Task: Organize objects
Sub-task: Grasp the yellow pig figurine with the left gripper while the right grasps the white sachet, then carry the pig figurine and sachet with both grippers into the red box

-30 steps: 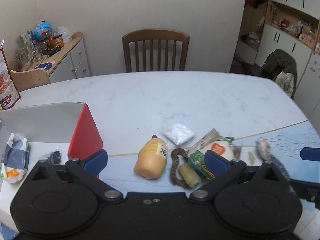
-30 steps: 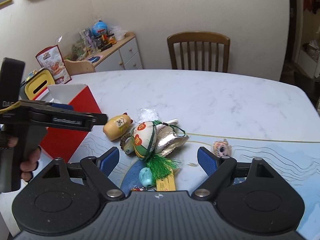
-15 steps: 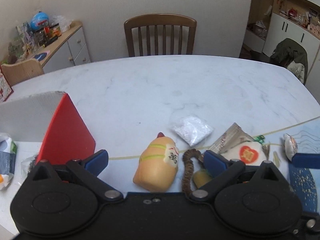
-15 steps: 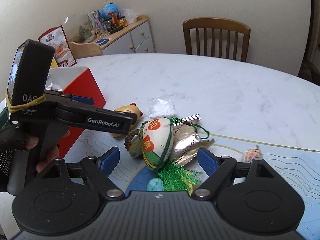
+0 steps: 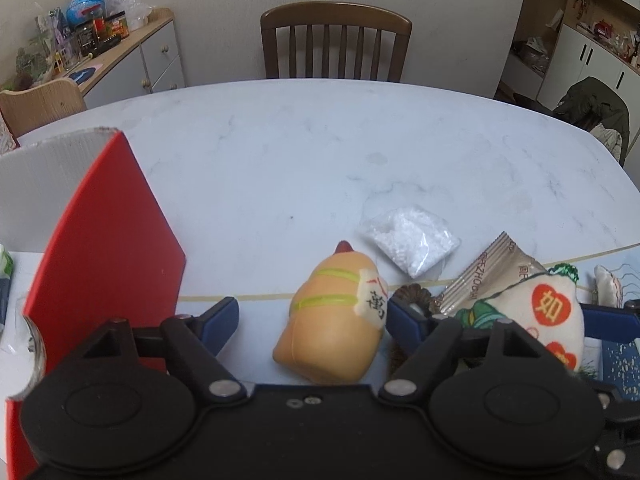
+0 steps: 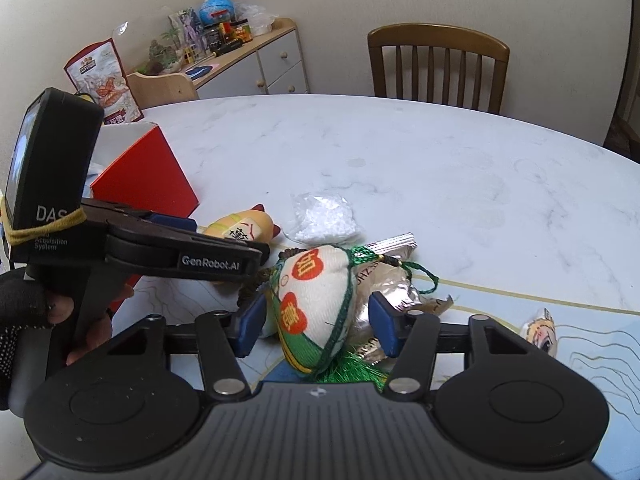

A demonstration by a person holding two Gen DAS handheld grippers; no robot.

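Observation:
A tan cat figurine (image 5: pixel 334 322) lies on the table between the fingers of my left gripper (image 5: pixel 310 320), which is open around it with a gap on the left side. It also shows in the right wrist view (image 6: pixel 240 230). A white pouch with red hearts and green cord (image 6: pixel 316 304) lies between the fingers of my right gripper (image 6: pixel 318 322), whose jaws are narrowed around it with small gaps. The pouch also shows in the left wrist view (image 5: pixel 548 316). A red and white box (image 5: pixel 100 236) stands open at the left.
A clear bag of white beads (image 5: pixel 408 244), a silver snack wrapper (image 5: pixel 484 272) and a brown beaded strand (image 5: pixel 412 292) lie by the figurine. A small doll charm (image 6: pixel 540 330) lies at the right. A wooden chair (image 5: pixel 336 44) stands behind the table. A cabinet (image 5: pixel 132 56) is far left.
Both grippers have moved forward and down. The cat figurine now sits between the left fingers. The right jaws have narrowed around the pouch.

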